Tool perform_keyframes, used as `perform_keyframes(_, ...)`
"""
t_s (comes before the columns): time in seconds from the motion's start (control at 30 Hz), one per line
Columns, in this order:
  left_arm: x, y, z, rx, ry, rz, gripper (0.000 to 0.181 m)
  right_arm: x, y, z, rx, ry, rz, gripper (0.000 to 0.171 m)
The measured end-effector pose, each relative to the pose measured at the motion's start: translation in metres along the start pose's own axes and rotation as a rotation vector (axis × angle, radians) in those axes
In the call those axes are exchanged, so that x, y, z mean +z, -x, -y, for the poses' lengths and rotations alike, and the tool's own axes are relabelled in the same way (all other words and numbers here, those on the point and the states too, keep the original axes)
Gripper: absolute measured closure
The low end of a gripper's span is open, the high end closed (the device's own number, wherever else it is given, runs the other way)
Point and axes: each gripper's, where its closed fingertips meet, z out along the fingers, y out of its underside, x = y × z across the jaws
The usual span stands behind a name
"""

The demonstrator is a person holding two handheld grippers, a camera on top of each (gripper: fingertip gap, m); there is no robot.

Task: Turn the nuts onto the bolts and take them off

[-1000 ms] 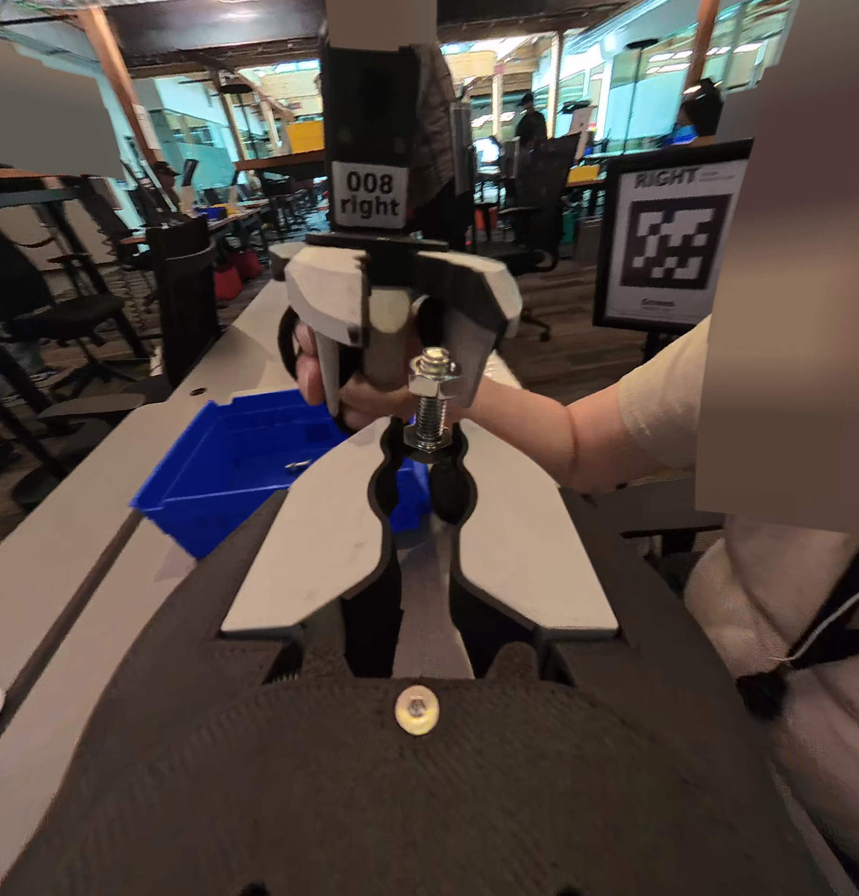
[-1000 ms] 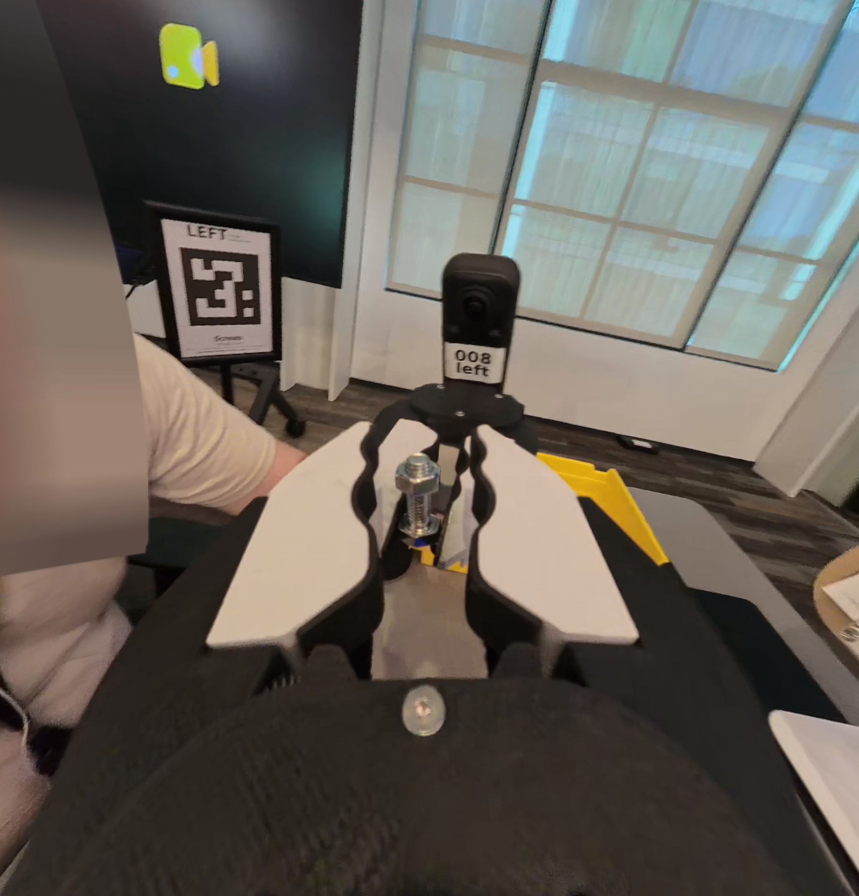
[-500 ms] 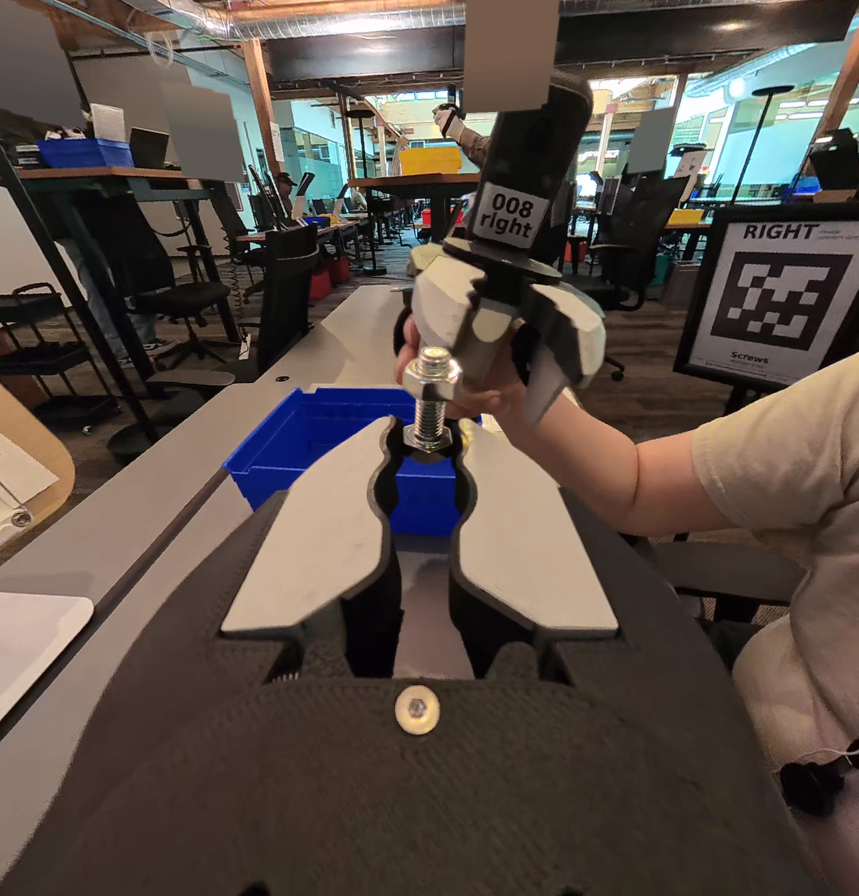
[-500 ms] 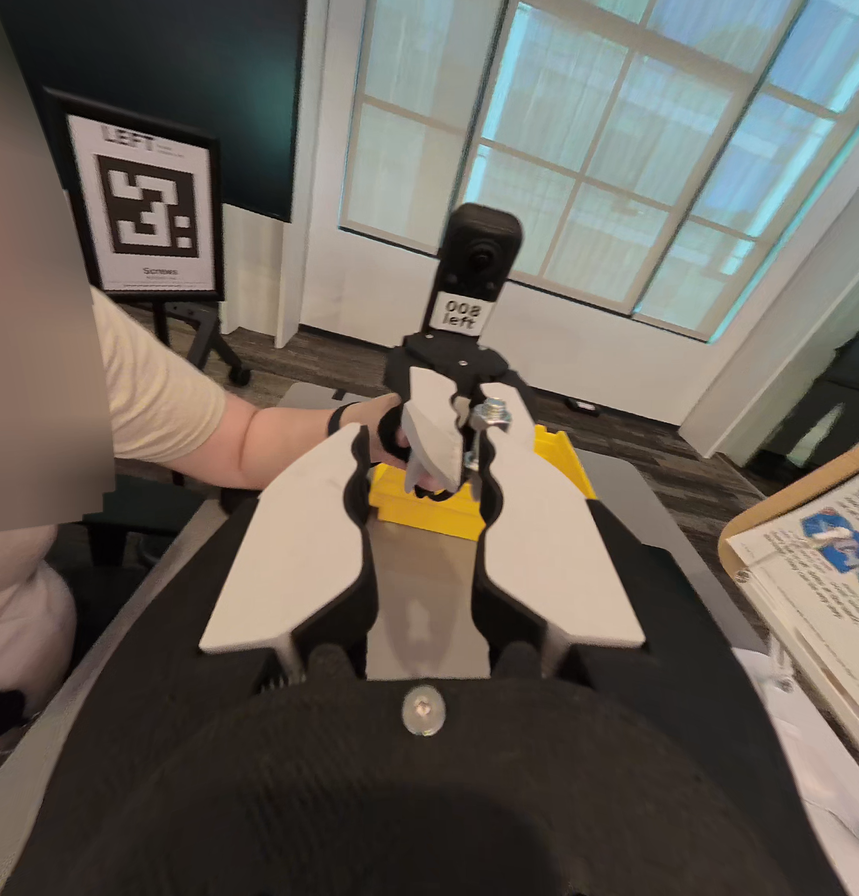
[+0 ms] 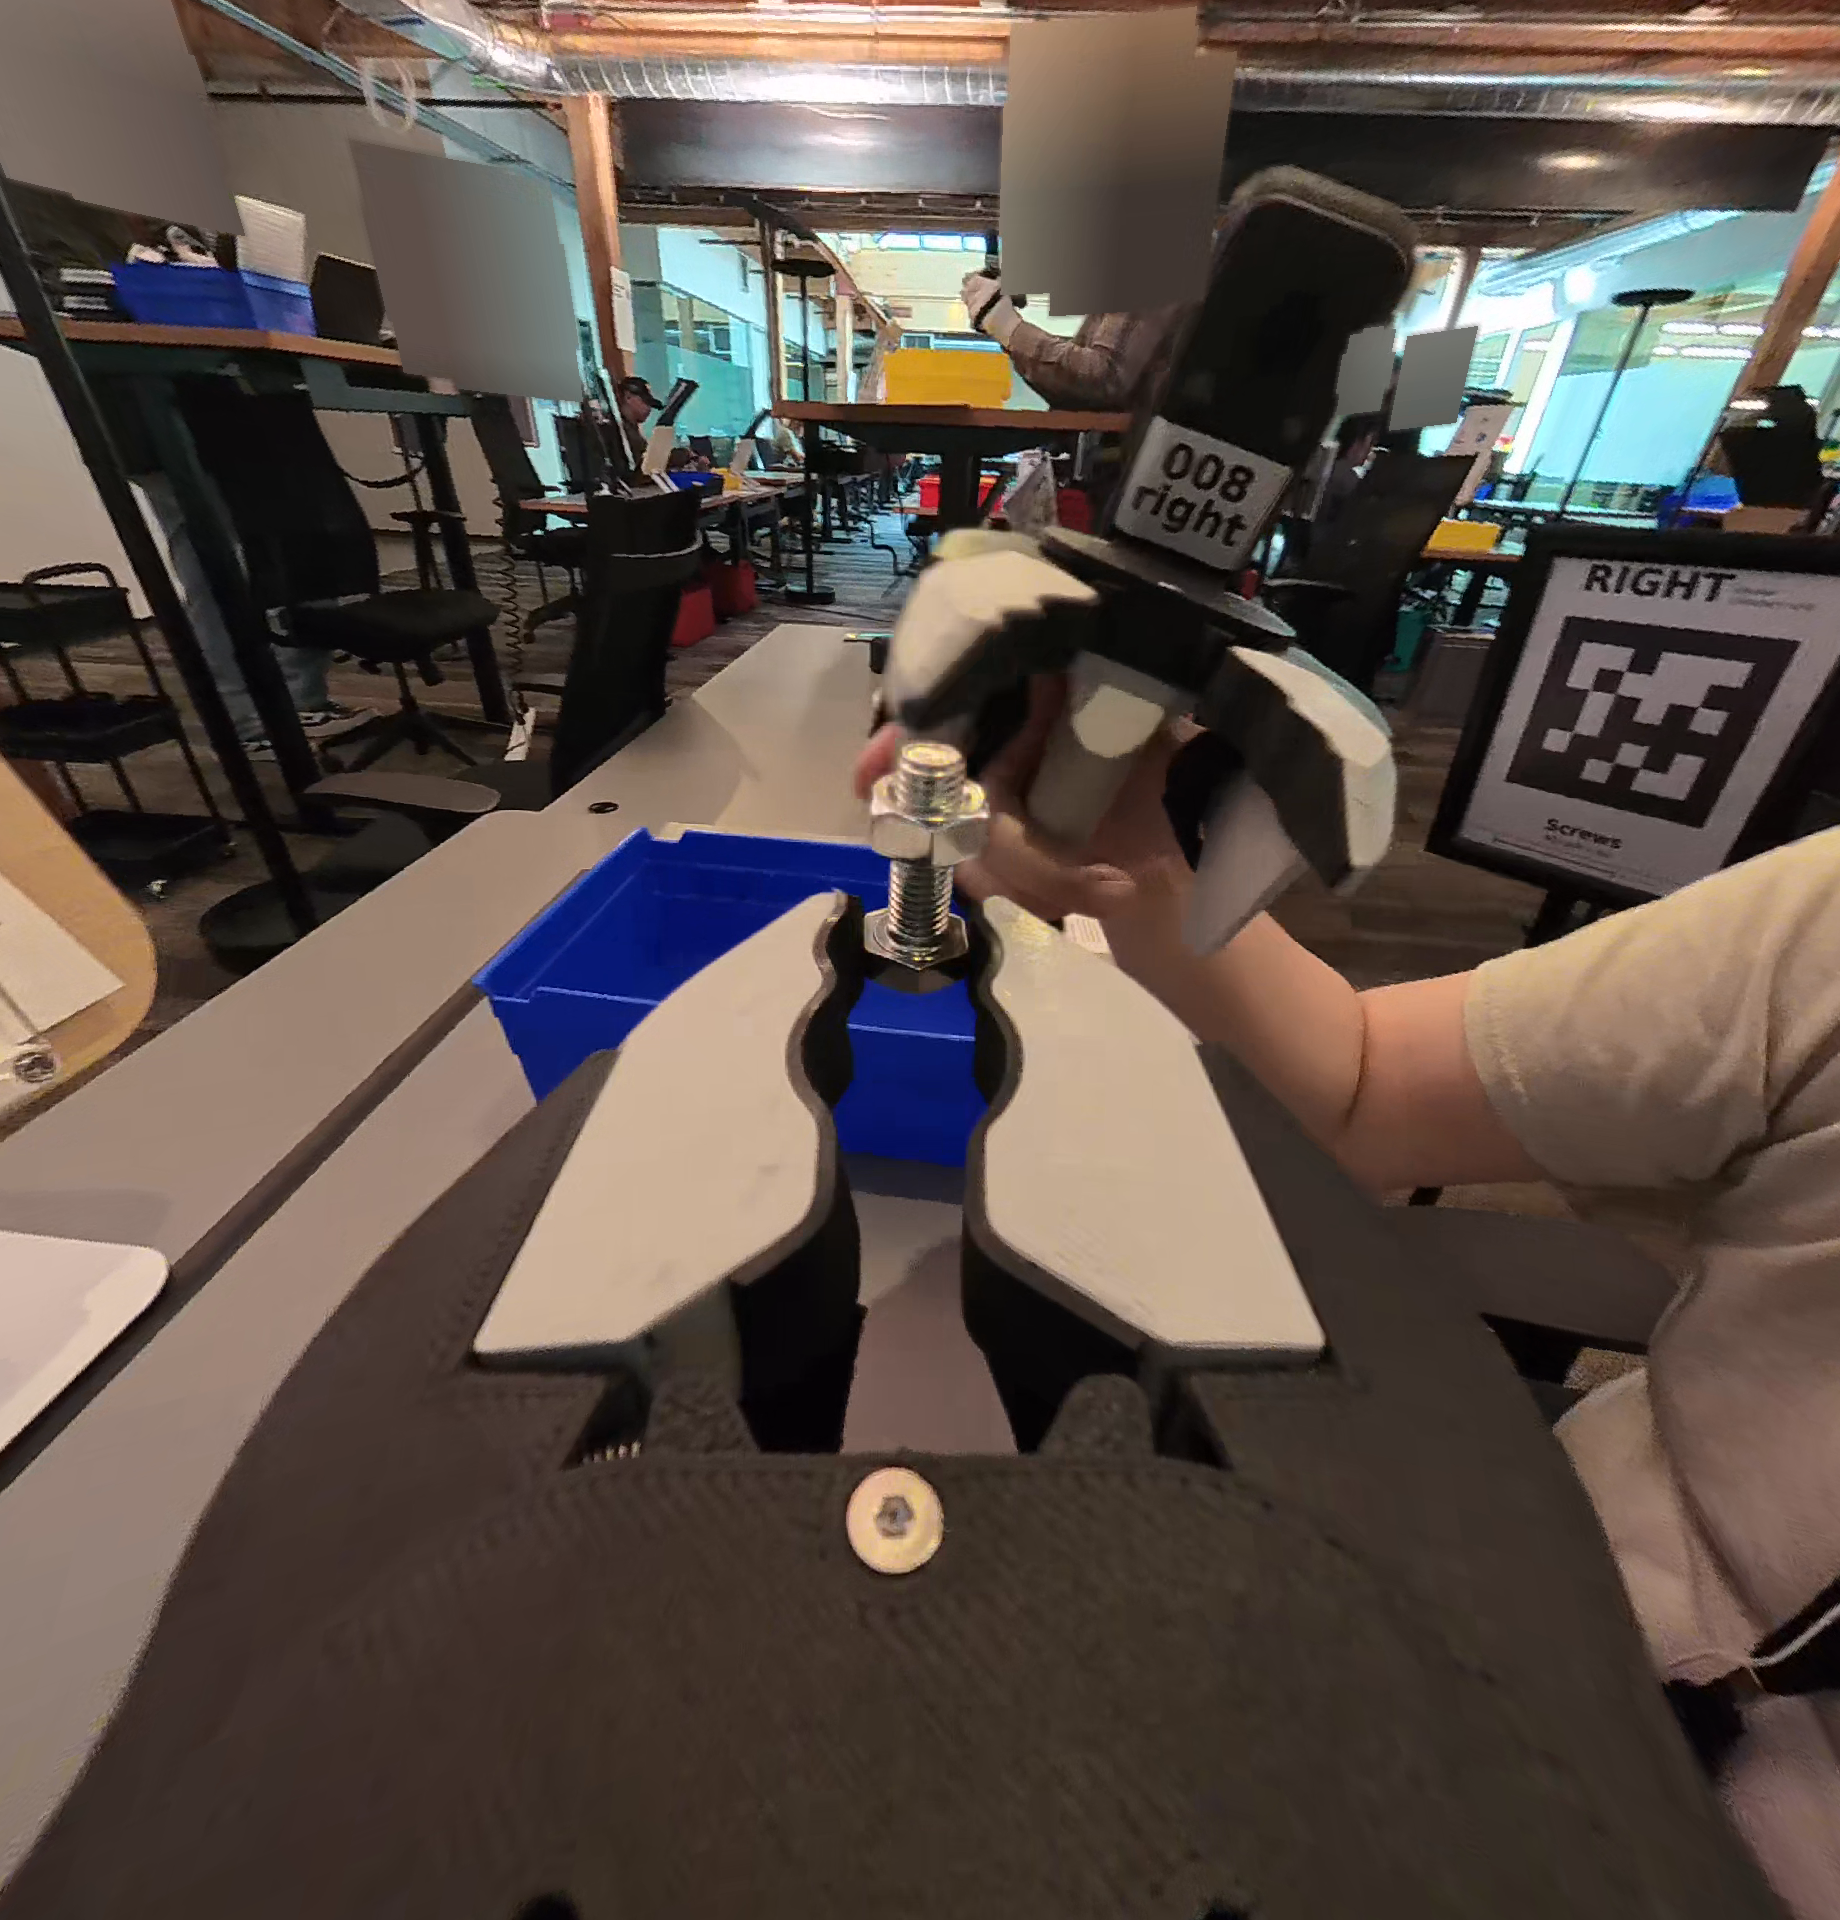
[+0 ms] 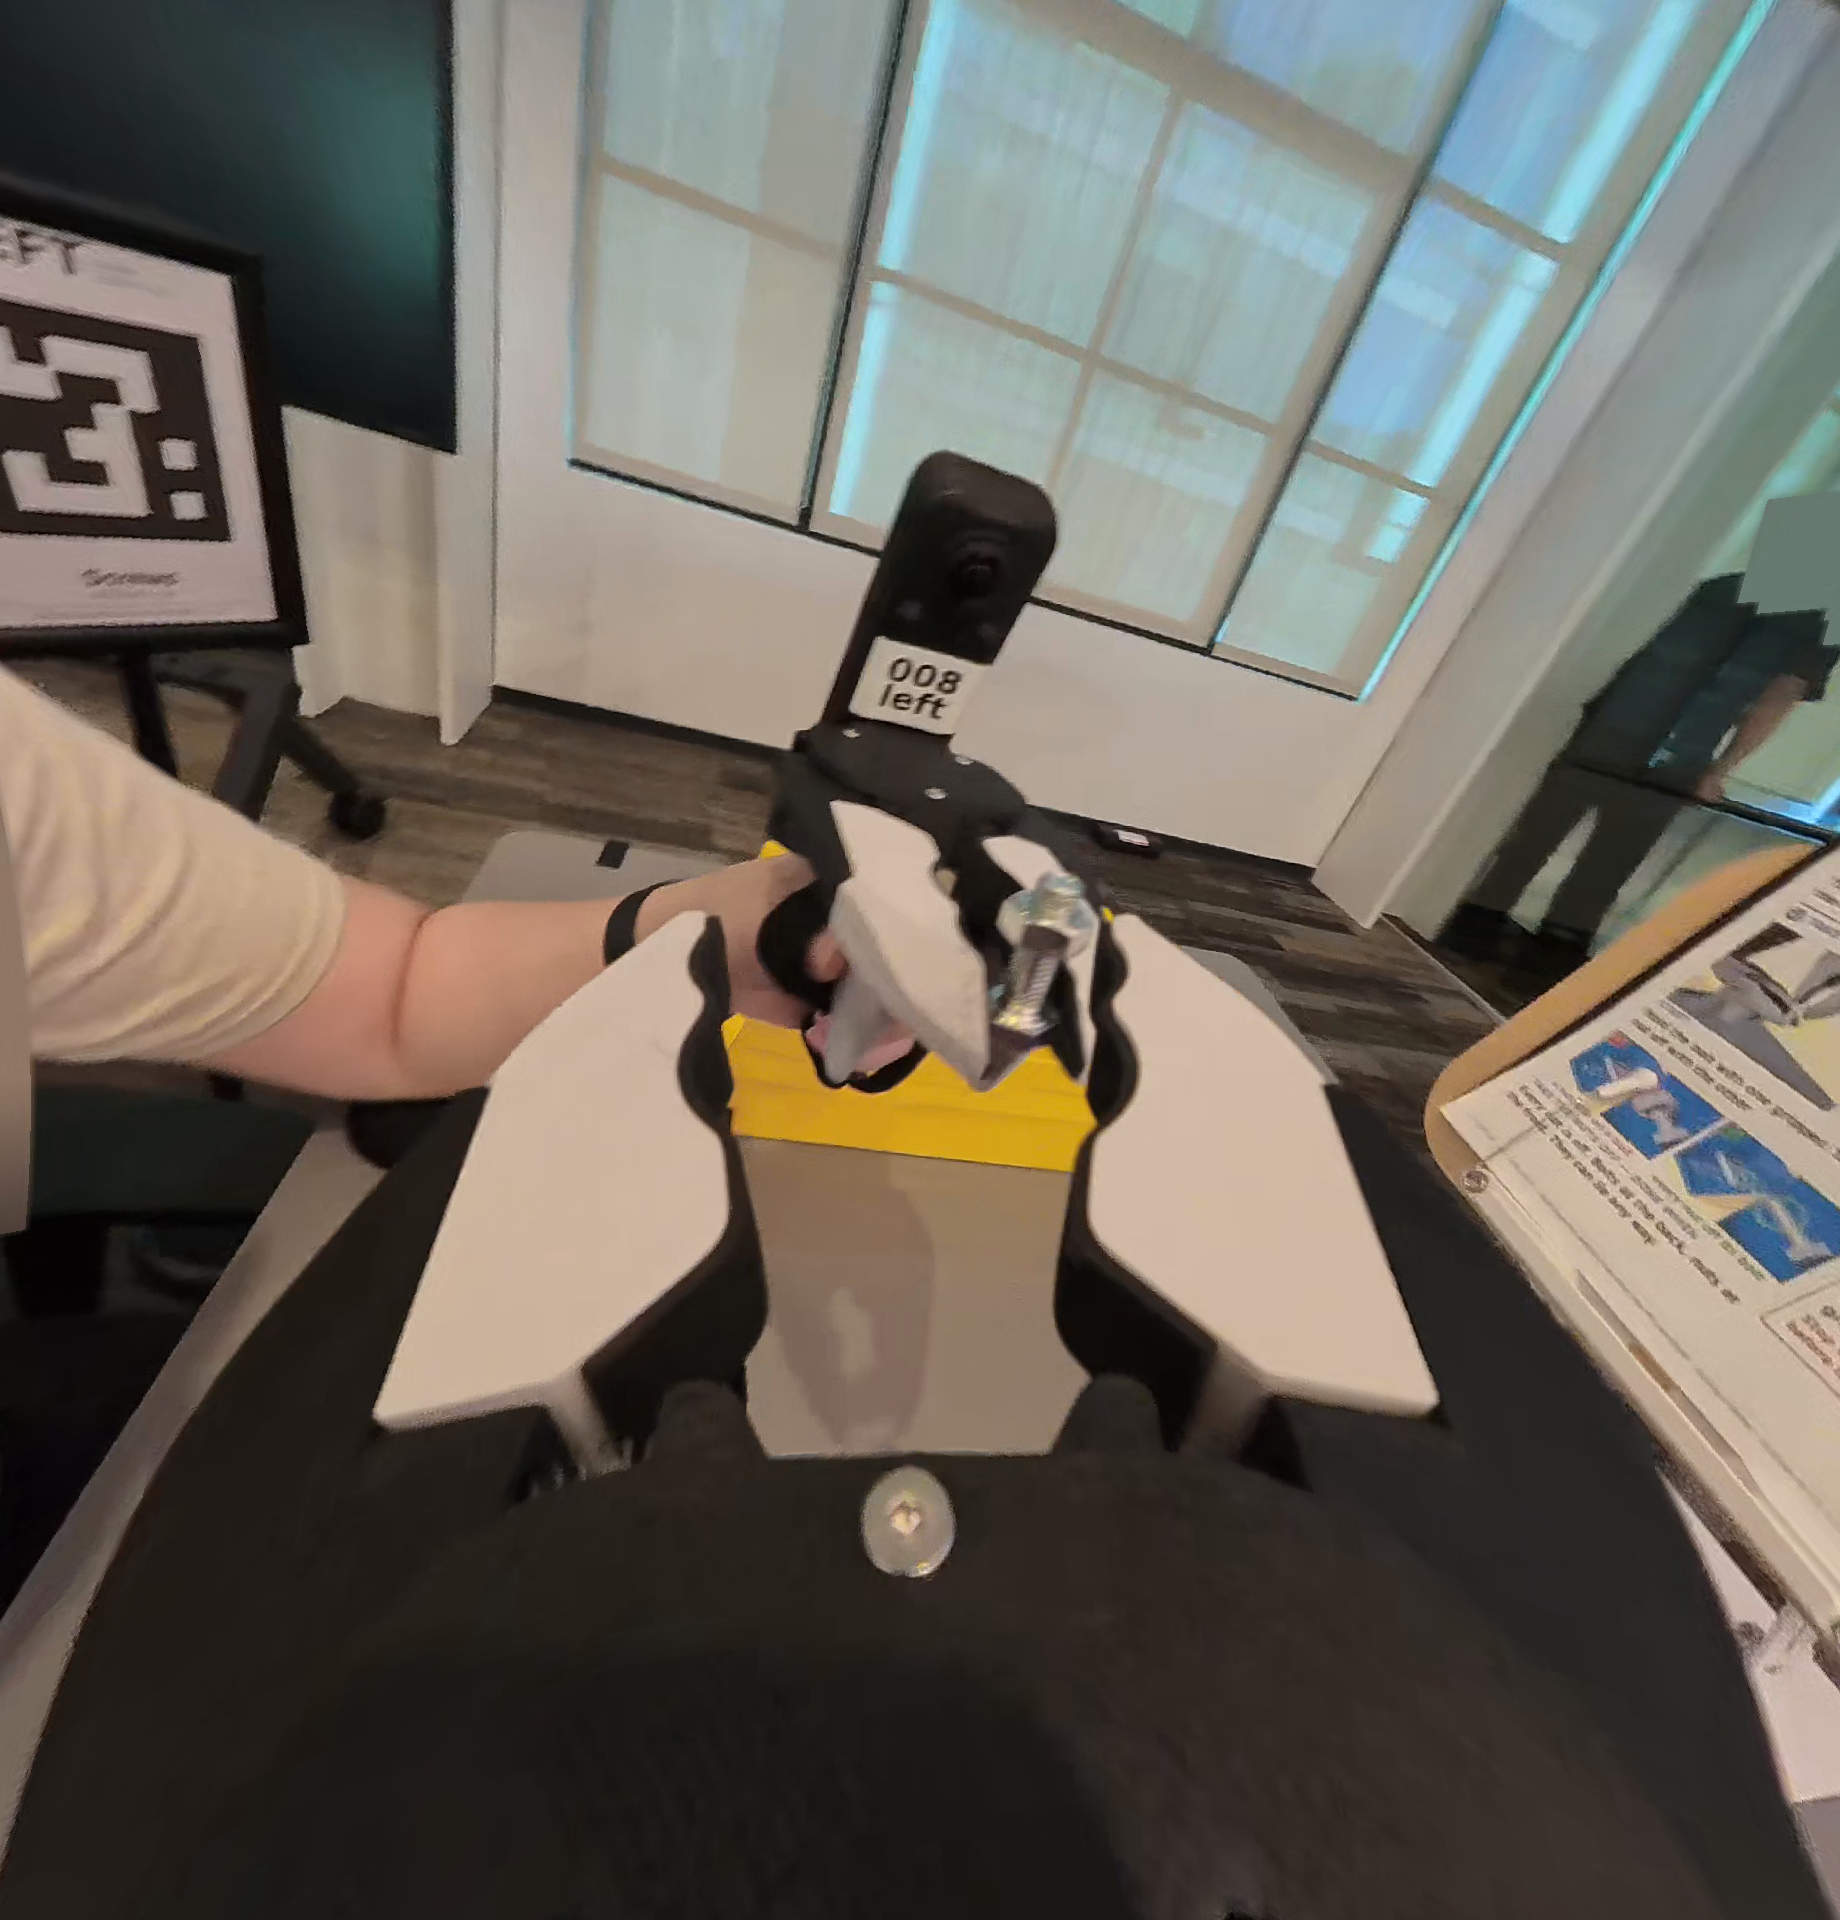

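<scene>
Facing wrist views, bolt [image 5: 918,847] shared

Left wrist view: white label [image 5: 1202,504] with printed characters, stuck on a black camera [image 5: 1290,343] above the desk. Framed sign [image 5: 1648,717] on a stand past the desk's right edge carries a heading, a black-and-white square marker and a small caption.

Right wrist view: a like white sticker [image 6: 918,688] on a second black camera [image 6: 963,566]. Framed marker sign [image 6: 95,436] at left, blurred. Printed instruction sheet [image 6: 1705,1132] with photos at the desk's right edge, text too small.
</scene>
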Motion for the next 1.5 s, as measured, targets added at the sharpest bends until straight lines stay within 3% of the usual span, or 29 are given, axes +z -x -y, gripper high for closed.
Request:
perform_keyframes(0.23,0.002,0.003,-0.002,0.008,0.014,0.038,0.162,0.007,0.004,-0.009,0.044,0.029,0.048,0.094)
perform_keyframes(0.3,-0.005,0.009,0.005,-0.027,-0.032,0.047,0.162,-0.002,0.017,-0.005,0.034,0.044,0.128,0.125)
perform_keyframes(0.5,-0.005,-0.001,0.010,-0.059,-0.055,-0.023,0.163,-0.009,-0.005,0.005,0.092,0.000,0.005,0.126)
perform_keyframes(0.67,0.002,-0.009,0.004,-0.058,-0.030,-0.056,0.162,0.002,-0.020,-0.010,0.295,-0.020,0.033,0.149)
perform_keyframes(1.27,0.005,-0.022,-0.001,-0.119,0.006,-0.163,0.157,0.005,-0.012,-0.013,0.236,-0.049,0.125,0.162)
perform_keyframes(1.4,0.002,-0.012,0.002,-0.138,-0.010,-0.115,0.140,-0.011,-0.025,-0.006,0.262,-0.067,0.086,0.162)
perform_keyframes(1.5,-0.003,-0.008,0.006,-0.135,-0.017,-0.093,0.138,-0.041,-0.046,-0.007,0.252,-0.002,-0.025,0.161)
